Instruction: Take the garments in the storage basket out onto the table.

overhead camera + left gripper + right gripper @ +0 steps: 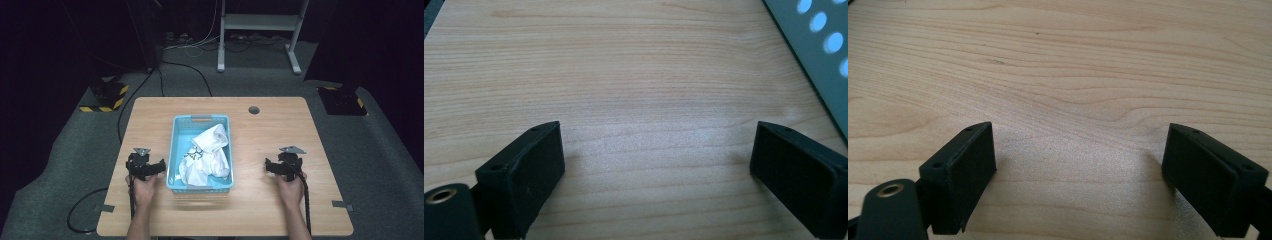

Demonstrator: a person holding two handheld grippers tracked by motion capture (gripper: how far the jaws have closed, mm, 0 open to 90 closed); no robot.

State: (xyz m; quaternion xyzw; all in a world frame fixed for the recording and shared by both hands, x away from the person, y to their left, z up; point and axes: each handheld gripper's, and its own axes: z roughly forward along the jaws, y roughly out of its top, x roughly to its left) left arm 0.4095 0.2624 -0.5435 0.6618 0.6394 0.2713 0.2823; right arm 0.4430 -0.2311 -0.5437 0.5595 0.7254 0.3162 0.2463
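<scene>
Lower edge of the high view: two forearms enter from the bottom, one at lower left, one at lower right, both running up the frame roughly parallel. The left hand (143, 189) grips the rear of the left gripper (161, 168), which rests low over the table (280, 130) at left of centre, its nose turned toward the middle of the frame. The right hand (290, 188) holds the right gripper (266, 165) at right of centre, nose likewise turned inward. A black cable trails from each back toward the lower edge.

Left gripper view: the left gripper (656, 155) has its jaws spread wide, with bare wood grain between them and nothing held. A perforated pale wall of the basket (819, 55) crosses the upper right corner, near the right-hand jaw but apart from it.

Right gripper view: the right gripper (1079, 152) is also spread wide, gripping nothing, bare table between the jaws.

Centre of the high view: a light blue basket (175, 150) stands on the table between the two grippers, just beside the left one and well apart from the right one. Its long axis runs up and down the frame. A crumpled white cloth (207, 155) with a dark printed mark lies inside it, heaped toward the right and lower part.

Beyond it, a small round grommet (254, 109) is set in the table near the far edge. Farther off, upper frame: grey floor, cables and a white frame stand (257, 22).
</scene>
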